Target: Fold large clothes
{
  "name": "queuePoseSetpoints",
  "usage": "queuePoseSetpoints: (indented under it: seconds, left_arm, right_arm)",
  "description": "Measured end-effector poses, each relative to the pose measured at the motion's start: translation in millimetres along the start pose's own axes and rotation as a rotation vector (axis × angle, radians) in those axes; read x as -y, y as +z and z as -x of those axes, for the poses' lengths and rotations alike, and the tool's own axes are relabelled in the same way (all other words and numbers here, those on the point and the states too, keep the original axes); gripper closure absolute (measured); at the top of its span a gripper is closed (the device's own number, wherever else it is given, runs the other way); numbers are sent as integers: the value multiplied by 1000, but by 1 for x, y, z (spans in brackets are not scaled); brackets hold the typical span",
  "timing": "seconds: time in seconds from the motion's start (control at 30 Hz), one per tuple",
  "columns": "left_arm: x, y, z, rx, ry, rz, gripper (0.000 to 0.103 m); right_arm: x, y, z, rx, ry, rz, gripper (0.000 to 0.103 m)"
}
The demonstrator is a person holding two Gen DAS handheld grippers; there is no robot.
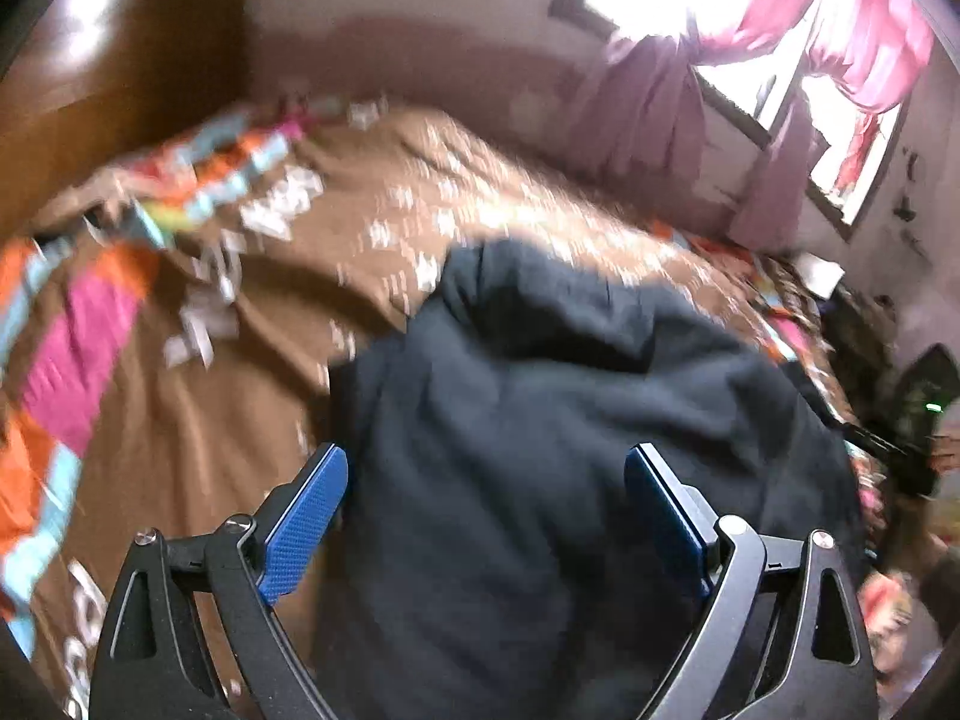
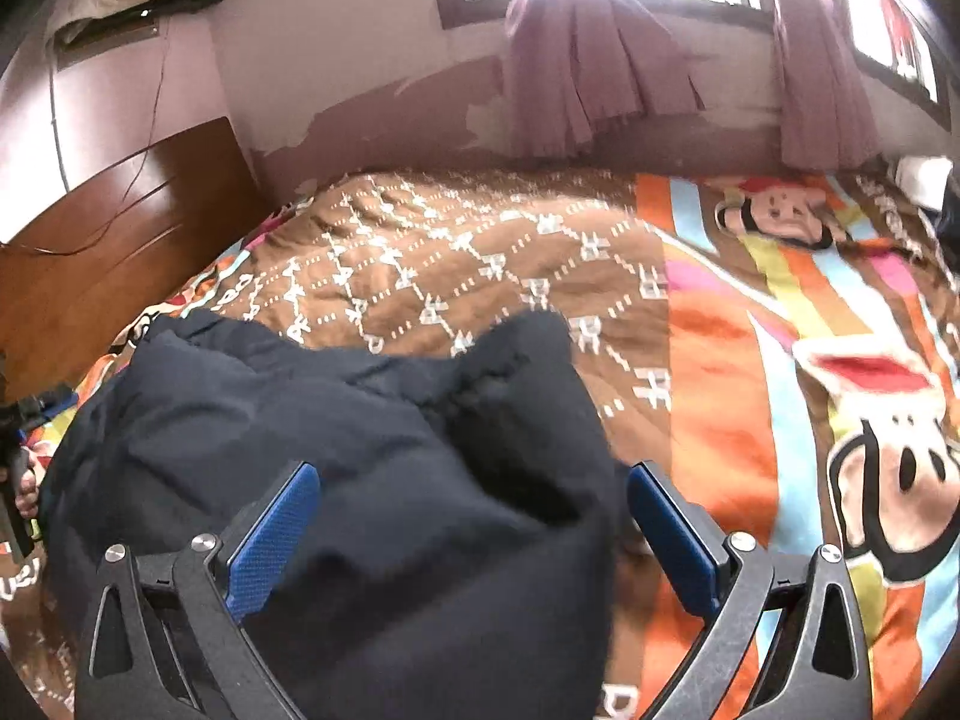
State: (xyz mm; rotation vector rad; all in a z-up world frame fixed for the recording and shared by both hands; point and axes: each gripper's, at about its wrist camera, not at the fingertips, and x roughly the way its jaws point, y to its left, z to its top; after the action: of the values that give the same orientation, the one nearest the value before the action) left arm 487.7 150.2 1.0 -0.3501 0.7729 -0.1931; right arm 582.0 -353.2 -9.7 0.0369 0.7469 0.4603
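Left wrist view: the left tool [image 1: 486, 468] gapes wide above a dark garment [image 1: 540, 420] on the bed [image 1: 360, 240] — the right tool [image 2: 474, 486] likewise spread, gripping nothing.

A dark navy garment [image 2: 336, 420] lies on a brown, white-patterned bedspread [image 2: 480, 264] with orange, pink stripes.

Bedspread [image 2: 492, 252] carries white lettering in a diamond grid on its brown part, too blurred and small to read. More white letters at the bedspread's near edge, bottom left in the left wrist view and bottom centre in the right wrist view, cut off and blurred; only a possible "D" shows. No brand, number or sign legible anywhere.
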Motion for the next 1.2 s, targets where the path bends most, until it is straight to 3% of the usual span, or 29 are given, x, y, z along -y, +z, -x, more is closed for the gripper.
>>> queuePoseSetpoints:
  seconds: [0.03,0.1,0.2,0.33,0.7,0.87,0.93,1.1,1.2]
  left_arm:
    - [-10,-4,-1,-27,-73,31,12]
    - [-20,-11,-3,-47,-141,76,12]
    - [-32,-12,-19,-142,-193,136,12]
    - [-51,-9,-38,-221,-254,229,9]
    - [-56,-9,-42,-213,-278,242,5]
    - [-56,-11,-45,-228,-292,192,5]
    - [-52,-12,-45,-231,-298,177,6]
    - [-38,-18,-44,-243,-293,143,6]
    - [-27,-20,-45,-250,-267,108,6]
  right_arm:
    - [4,-3,-1,-18,12,-15,0]
    - [13,-11,-9,-71,26,-50,0]
    - [22,-24,-29,-152,22,-92,0]
    - [36,-40,-55,-249,159,-212,0]
    - [47,-46,-50,-224,214,-276,0]
    - [62,-61,-41,-256,416,-427,0]
    - [61,-63,-39,-262,439,-451,0]
    - [34,-58,-41,-320,378,-382,0]
    - [28,-58,-42,-330,368,-426,0]
